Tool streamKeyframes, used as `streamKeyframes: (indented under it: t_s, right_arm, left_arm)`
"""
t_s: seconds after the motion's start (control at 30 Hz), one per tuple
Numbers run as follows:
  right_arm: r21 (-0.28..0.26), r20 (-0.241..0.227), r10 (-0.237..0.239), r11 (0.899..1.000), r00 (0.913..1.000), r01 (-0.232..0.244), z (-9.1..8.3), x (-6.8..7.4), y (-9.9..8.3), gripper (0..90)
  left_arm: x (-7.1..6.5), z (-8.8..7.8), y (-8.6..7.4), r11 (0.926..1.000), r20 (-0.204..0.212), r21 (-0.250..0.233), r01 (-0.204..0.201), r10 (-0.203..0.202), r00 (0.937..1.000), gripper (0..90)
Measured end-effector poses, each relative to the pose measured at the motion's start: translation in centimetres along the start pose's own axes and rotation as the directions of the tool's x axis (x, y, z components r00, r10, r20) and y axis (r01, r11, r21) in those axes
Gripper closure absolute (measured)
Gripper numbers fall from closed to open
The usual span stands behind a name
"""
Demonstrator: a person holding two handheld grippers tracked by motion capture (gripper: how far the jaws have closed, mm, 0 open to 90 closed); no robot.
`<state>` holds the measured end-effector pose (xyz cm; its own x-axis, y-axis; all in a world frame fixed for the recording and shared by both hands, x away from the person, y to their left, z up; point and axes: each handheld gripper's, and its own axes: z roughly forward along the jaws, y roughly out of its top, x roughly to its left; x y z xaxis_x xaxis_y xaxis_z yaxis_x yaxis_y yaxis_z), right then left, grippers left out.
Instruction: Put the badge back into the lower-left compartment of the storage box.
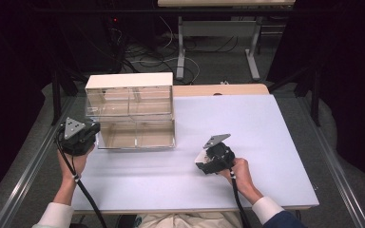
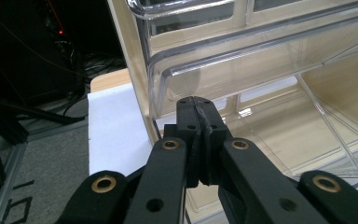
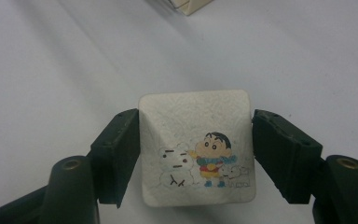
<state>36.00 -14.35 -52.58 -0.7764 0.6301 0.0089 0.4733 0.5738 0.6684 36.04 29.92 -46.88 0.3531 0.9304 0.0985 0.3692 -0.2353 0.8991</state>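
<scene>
A clear plastic drawer cabinet (image 1: 129,111) with a pale top stands at the table's back left, its lower drawer (image 1: 138,137) pulled forward. My left gripper (image 1: 91,135) sits at that drawer's left end. In the left gripper view its jaws (image 2: 196,105) are shut together just in front of the drawer's clear rim (image 2: 242,56), with nothing seen between the pads. My right gripper (image 1: 204,161) rests low over the middle of the table. It is shut on a small white packet (image 3: 193,116) printed with a cartoon child and a snowman, one pad on each side.
The white table top (image 1: 266,128) is bare to the right of and in front of the cabinet. A corner of the cabinet (image 3: 186,4) shows just beyond the packet. Behind the table are floor cables (image 1: 147,57) and another table's legs (image 1: 253,52).
</scene>
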Motion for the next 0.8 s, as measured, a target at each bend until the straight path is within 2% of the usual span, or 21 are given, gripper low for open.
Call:
streamKeyframes:
  t_s: [0.1, 0.23, 0.3, 0.33, 0.43, 0.53, 0.57, 0.63, 0.8]
  right_arm:
    - [-0.021, 0.004, -0.016, 1.000, 0.9999, 0.016, -0.4, 0.3, 0.4, 33.2]
    - [-0.042, 0.008, -0.008, 0.999, 0.9999, 0.008, -0.5, 0.6, 0.5, 33.2]
    - [-0.040, -0.002, -0.012, 0.999, 0.9999, 0.012, -0.7, 0.7, 0.6, 33.2]
    - [-0.034, -0.004, -0.012, 0.999, 0.9999, 0.012, -0.7, 0.7, 0.7, 33.3]
    - [-0.054, -0.017, -0.021, 0.998, 0.9996, 0.020, -0.8, 0.9, 1.0, 33.2]
    - [-0.050, -0.022, -0.016, 0.999, 0.9996, 0.014, -1.0, 1.2, 1.2, 33.2]
    - [-0.058, -0.023, -0.029, 0.998, 0.9993, 0.027, -0.9, 1.1, 1.2, 33.2]
    - [-0.057, -0.035, -0.014, 0.998, 0.9993, 0.012, -1.0, 1.3, 1.4, 33.2]
    - [-0.071, -0.029, -0.031, 0.997, 0.9991, 0.028, -1.2, 1.6, 1.8, 33.2]
  left_arm:
    - [0.0, 0.0, 0.0, 1.0000, -0.003, 0.001, -0.004, 0.004, 1.0000, 90.0]
    - [-0.1, 0.1, 0.0, 0.9999, -0.004, -0.008, 0.010, -0.010, 0.9999, 90.0]
    - [-0.1, 0.1, -0.1, 0.9999, -0.002, -0.006, 0.014, -0.014, 0.9999, 90.0]
    - [0.0, 0.0, 0.0, 1.0000, -0.005, 0.003, -0.004, 0.004, 1.0000, 90.0]
    - [-0.1, 0.1, -0.1, 0.9999, -0.007, -0.008, 0.008, -0.008, 0.9999, 90.0]
    - [-0.1, 0.1, -0.1, 0.9999, -0.007, -0.010, 0.014, -0.014, 0.9999, 90.0]
    - [-0.1, 0.1, -0.1, 0.9999, -0.006, -0.010, 0.014, -0.014, 0.9999, 90.0]
    - [-0.1, 0.1, -0.1, 0.9999, -0.006, -0.009, 0.014, -0.014, 0.9999, 90.0]
    - [-0.1, 0.1, -0.1, 0.9999, -0.009, -0.007, 0.009, -0.009, 0.9999, 90.0]
